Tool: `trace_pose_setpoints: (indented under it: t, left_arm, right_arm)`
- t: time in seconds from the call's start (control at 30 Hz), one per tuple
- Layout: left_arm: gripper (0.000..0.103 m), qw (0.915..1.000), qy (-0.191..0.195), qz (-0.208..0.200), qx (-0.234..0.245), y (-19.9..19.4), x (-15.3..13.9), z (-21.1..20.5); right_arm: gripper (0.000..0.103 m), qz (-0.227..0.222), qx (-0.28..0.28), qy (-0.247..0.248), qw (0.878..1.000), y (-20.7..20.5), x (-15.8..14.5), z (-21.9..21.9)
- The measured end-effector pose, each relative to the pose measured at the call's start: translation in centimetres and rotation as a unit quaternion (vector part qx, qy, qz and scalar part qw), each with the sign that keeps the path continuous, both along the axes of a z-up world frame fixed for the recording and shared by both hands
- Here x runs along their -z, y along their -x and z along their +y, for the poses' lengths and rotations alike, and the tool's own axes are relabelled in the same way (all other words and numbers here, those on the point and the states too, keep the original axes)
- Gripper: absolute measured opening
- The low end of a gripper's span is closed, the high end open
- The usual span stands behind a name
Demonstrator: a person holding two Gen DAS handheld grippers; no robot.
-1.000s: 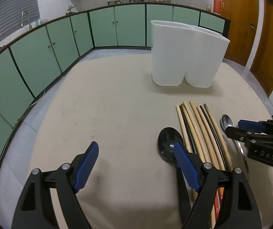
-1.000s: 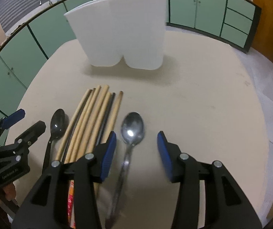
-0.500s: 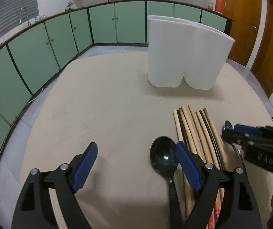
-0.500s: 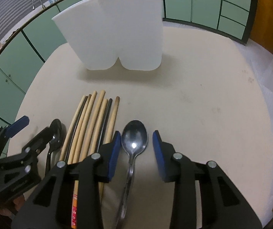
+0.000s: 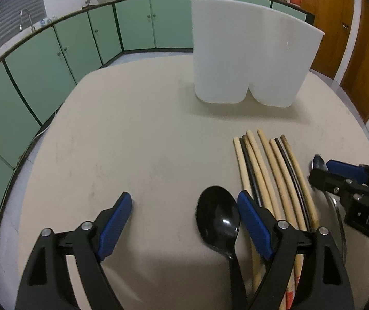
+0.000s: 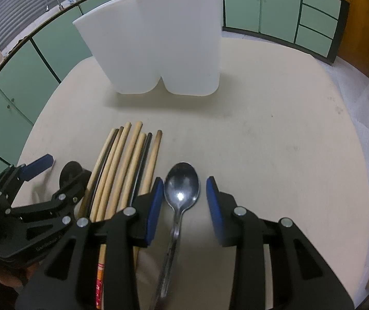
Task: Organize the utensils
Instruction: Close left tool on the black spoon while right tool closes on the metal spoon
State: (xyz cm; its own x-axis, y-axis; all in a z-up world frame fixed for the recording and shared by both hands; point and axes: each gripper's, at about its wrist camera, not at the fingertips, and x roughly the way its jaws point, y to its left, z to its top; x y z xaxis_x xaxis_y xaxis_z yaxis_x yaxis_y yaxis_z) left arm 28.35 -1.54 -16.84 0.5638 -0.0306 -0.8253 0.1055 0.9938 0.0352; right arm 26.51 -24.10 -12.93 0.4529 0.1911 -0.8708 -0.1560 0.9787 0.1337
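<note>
A white two-compartment holder (image 5: 251, 54) stands at the far side of the beige table (image 5: 132, 142); it also shows in the right wrist view (image 6: 158, 46). Several chopsticks (image 5: 269, 170) lie side by side before it (image 6: 127, 160). A black spoon (image 5: 219, 222) lies left of them, its bowl inside my open left gripper (image 5: 184, 219), close to the right finger. A metal spoon (image 6: 181, 188) lies right of the chopsticks, its bowl between the pads of my open right gripper (image 6: 184, 199), apart from both. My right gripper also shows in the left wrist view (image 5: 344, 178).
Green cabinets (image 5: 55, 51) curve around behind the table. A sink tap (image 5: 25, 18) is at far left, brown wooden doors (image 5: 339, 25) at the right. My left gripper appears at the left of the right wrist view (image 6: 55, 175).
Both grippers moved forward and lower. The black spoon's bowl came inside the left gripper. The right gripper narrowed around the metal spoon's bowl. The holder looms larger.
</note>
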Motion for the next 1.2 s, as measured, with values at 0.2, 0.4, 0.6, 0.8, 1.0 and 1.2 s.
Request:
trace_pose_setpoints:
  t: [0.2, 0.4, 0.6, 0.8, 1.0, 1.2]
  left_arm:
    - [0.081, 0.9998, 0.015, 0.01, -0.002, -0.3, 0.0, 1.0]
    - [0.079, 0.9995, 0.02, 0.025, -0.001, -0.5, -0.1, 1.5]
    - [0.055, 0.9987, 0.037, 0.033, -0.013, -0.4, -0.3, 2.0]
    - [0.035, 0.9961, 0.079, 0.037, 0.007, -0.1, -0.8, 2.4]
    - [0.035, 0.9946, 0.081, -0.054, 0.037, 2.4, -3.2, 2.3]
    - [0.035, 0.9837, 0.062, -0.16, 0.053, 4.4, -5.8, 2.5]
  right_arm:
    - [0.035, 0.011, 0.0, -0.003, 1.0, -0.7, -0.1, -0.5]
    - [0.036, 0.021, -0.001, 0.009, 1.0, -1.7, -0.1, -0.3]
    - [0.032, 0.028, -0.001, 0.022, 0.999, -2.4, 0.1, 0.0]
    - [0.027, 0.028, -0.001, 0.007, 1.0, -2.8, 0.0, -0.4]
    - [0.027, -0.063, -0.011, -0.034, 0.997, -1.0, -2.2, -1.4]
    - [0.027, -0.134, -0.015, -0.023, 0.991, 0.0, -4.1, -1.7]
